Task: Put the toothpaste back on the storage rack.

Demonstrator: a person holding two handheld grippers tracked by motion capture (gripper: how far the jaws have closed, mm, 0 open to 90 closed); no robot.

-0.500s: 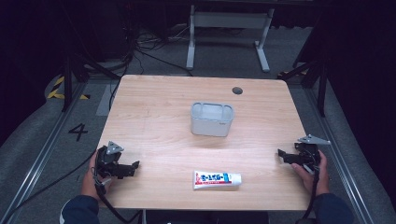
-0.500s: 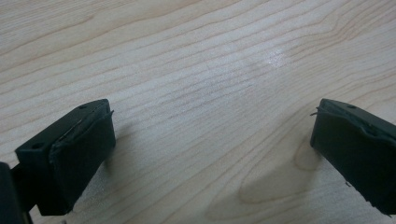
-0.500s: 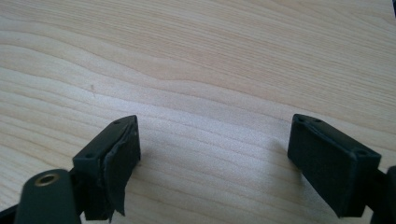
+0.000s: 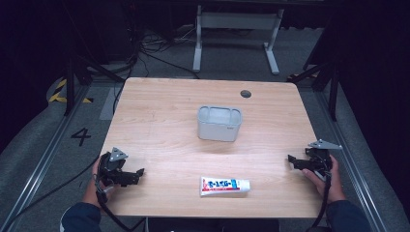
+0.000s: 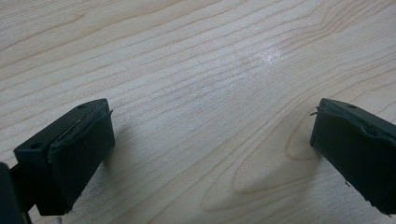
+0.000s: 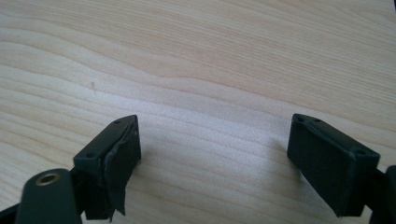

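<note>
On the wooden desk (image 4: 159, 121) there are two loose things: one grey plastic tub (image 4: 219, 123) standing upright near the middle, its open top facing up, and one toothpaste tube (image 4: 225, 185) lying flat along the near edge, cap end to the right, well apart from the tub. There are two grippers, one in each of the person's hands. The left gripper (image 4: 138, 173) sits low over the near left corner, its black jaws pointing right toward the tube, the hand (image 4: 95, 186) wrapped around its body from behind. The right gripper (image 4: 292, 160) sits at the near right edge with its jaws pointing left, the hand (image 4: 323, 180) under it. Both are well apart from the toothpaste tube, which lies between them, somewhat closer to the left one. In the left gripper view the jaws stand spread wide with bare wood grain between them; the right gripper view shows the same, jaws wide apart over bare desk. The print on the tube is too small to read, and both forearms are cut off at the bottom of the high view.
</note>
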